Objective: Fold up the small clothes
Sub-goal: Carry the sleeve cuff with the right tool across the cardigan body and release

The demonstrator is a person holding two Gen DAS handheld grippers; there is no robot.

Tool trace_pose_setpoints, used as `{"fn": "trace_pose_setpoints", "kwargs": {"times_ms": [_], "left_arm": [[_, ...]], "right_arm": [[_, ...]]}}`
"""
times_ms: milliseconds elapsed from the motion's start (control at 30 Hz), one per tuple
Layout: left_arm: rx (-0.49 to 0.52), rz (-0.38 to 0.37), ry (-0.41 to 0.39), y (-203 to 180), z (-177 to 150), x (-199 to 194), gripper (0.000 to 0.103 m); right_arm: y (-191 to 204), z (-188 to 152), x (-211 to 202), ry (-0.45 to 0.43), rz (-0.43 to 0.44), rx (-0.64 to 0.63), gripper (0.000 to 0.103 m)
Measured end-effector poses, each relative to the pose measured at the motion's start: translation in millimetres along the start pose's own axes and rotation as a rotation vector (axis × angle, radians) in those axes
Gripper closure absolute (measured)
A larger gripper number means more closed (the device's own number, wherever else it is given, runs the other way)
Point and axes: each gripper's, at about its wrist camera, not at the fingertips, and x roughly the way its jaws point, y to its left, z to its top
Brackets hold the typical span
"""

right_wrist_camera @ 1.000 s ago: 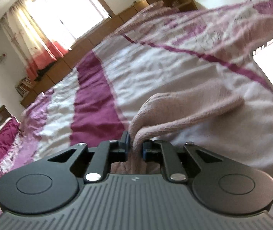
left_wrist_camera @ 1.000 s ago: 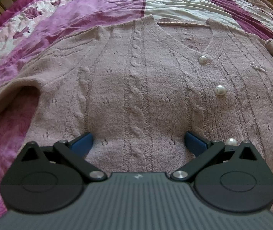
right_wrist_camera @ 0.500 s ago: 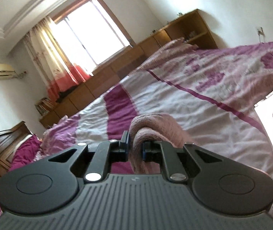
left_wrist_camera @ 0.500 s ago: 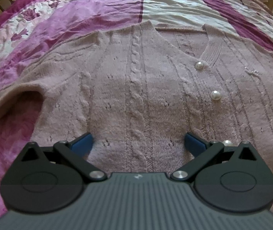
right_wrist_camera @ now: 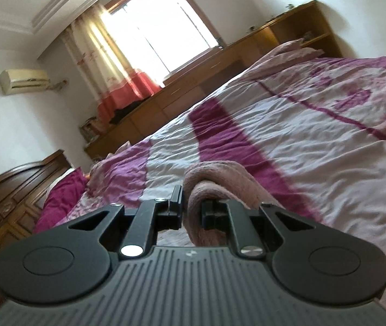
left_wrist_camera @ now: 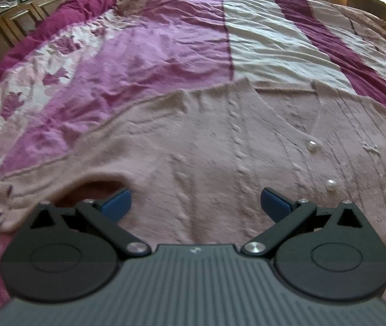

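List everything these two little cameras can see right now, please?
Cardigan: one, dusty pink cable knit, lying flat on the bed.
Pearl buttons: two visible, white, down the cardigan front.
Sleeve: one, pink, lifted off the bed in the right gripper.
Bedspread: one, purple, magenta and pale stripes with flowers, under the cardigan.
Headboard: one, dark wood, at the bed's end.
Cabinets: a light wooden run, below the window.
Window: one, bright, with cream and red curtain.
Air conditioner: one, cream, on the wall.
Left gripper: one, black with blue fingers, spread wide over the cardigan.
Right gripper: one, black, closed on the sleeve.
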Motion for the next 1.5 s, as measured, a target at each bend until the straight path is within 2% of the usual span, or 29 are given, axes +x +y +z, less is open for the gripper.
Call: {"fn": "trace_pose_setpoints", "kwargs": {"times_ms": [300, 533, 767, 1000, 1033, 1100, 1167, 1233, 1300, 1500], "left_arm": [[-0.040, 0.018, -0.008, 28, 3, -6, 0.000], [-0.051, 0.016, -0.008, 39, -1, -8, 0.000], [-0.059, 0.016, 0.006, 45, -7, -3, 0.000], [-0.052, 0.031, 0.024, 44, -12, 4, 0.000], [-0.050, 0.033, 0.024, 43, -12, 6, 0.000], [-0.048, 0.032, 0.026, 43, -12, 7, 0.000], [-0.049, 0.026, 0.027, 42, -13, 8, 0.000], [-0.047, 0.024, 0.027, 41, -12, 8, 0.000], [-0.042, 0.021, 0.024, 39, -12, 8, 0.000], [-0.045, 0.021, 0.009, 35, -8, 6, 0.000]], "right_arm": [[74, -40, 29, 0.060, 0.070, -0.023, 0.090], [121, -87, 61, 0.154, 0.111, -0.054, 0.090], [143, -156, 99, 0.298, 0.103, -0.143, 0.090], [134, -220, 133, 0.481, 0.111, -0.182, 0.089], [134, -228, 135, 0.506, 0.106, -0.181, 0.087], [130, -238, 140, 0.540, 0.111, -0.173, 0.078], [128, -244, 140, 0.545, 0.127, -0.155, 0.065], [128, -246, 139, 0.545, 0.157, -0.135, 0.046], [130, -245, 134, 0.547, 0.176, -0.127, 0.040], [129, -224, 105, 0.543, 0.148, -0.114, 0.039]]}}
